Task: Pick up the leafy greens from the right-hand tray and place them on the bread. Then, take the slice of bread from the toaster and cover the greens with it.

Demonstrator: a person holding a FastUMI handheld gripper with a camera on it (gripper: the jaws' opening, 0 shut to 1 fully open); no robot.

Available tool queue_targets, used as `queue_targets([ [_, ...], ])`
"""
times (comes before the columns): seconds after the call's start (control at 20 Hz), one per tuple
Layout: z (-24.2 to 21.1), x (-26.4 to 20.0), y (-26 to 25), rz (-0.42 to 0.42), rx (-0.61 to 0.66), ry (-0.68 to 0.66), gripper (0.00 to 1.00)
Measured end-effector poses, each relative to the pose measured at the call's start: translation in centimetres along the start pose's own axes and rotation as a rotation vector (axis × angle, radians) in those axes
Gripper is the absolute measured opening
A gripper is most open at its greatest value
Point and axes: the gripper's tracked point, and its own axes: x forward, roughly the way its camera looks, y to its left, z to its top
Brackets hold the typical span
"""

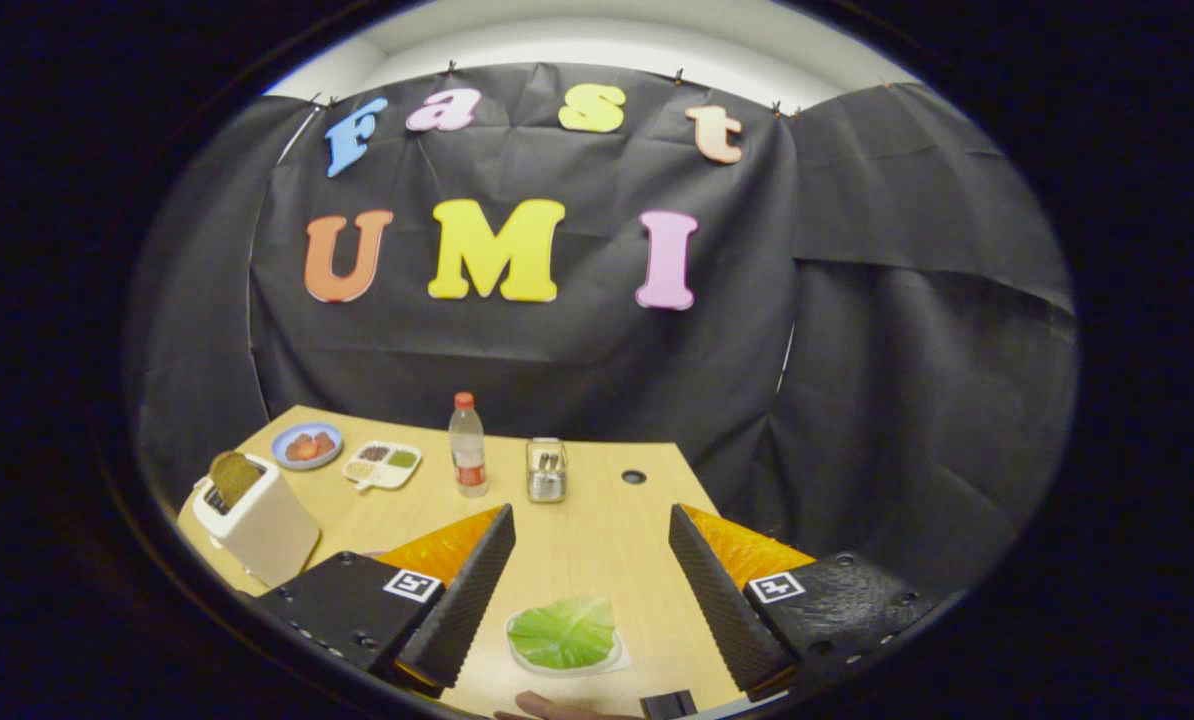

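The leafy greens lie flat as 1 pale green leaf on a clear tray, low between the fingers. A browned slice of bread stands upright in the white toaster, far left.

The greens lie on the surface between the open tongs. Beyond them stand a bottle and jar; left, a toaster holds bread.
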Motion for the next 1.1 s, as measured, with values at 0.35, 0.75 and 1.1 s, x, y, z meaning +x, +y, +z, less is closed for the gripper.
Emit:
queue_targets([
  [0.35,-11.7,6.9,-0.7,0.008,-0.012,0.310,0.96],
  [0.75,-20.0,11.8,-0.3,0.058,0.004,0.589,0.95],
  [1.1,-22.8,14.2,-0.9,0.075,0.008,0.727,0.81],
])
